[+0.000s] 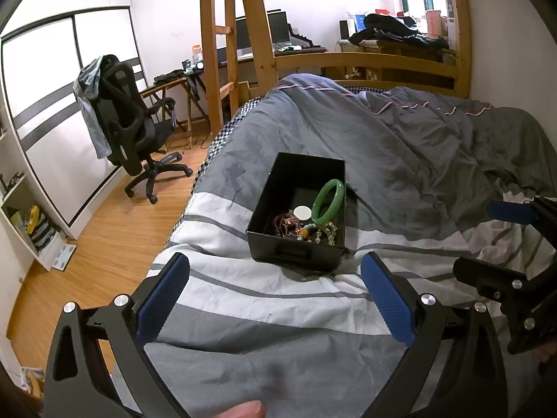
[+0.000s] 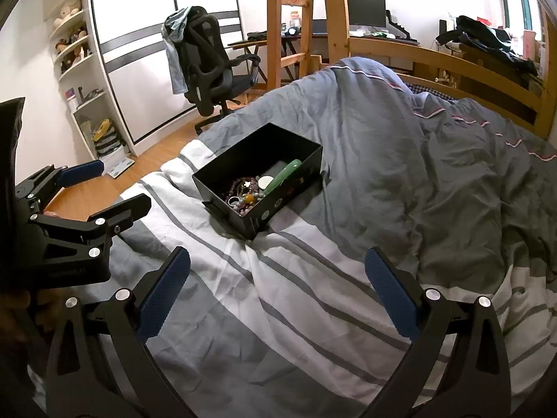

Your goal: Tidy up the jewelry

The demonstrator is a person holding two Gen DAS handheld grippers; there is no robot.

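No legible text

Faint embossed lettering stood on the left tongs' black body at nine o'clock in the right wrist view, too blurred to be read.

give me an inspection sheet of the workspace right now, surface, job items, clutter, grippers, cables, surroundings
Surface: rumpled grey and white striped duvet on a wooden bunk bed.
Job's things: open black box on the duvet, holding a green bangle, a white disc and tangled bead strings.
Clutter: nothing seen on the duvet beside the box.
Grippers: left gripper and right gripper both open, empty, short of the box.
Cables: nothing seen.
Surroundings: office chair, desk with monitor, shelves.
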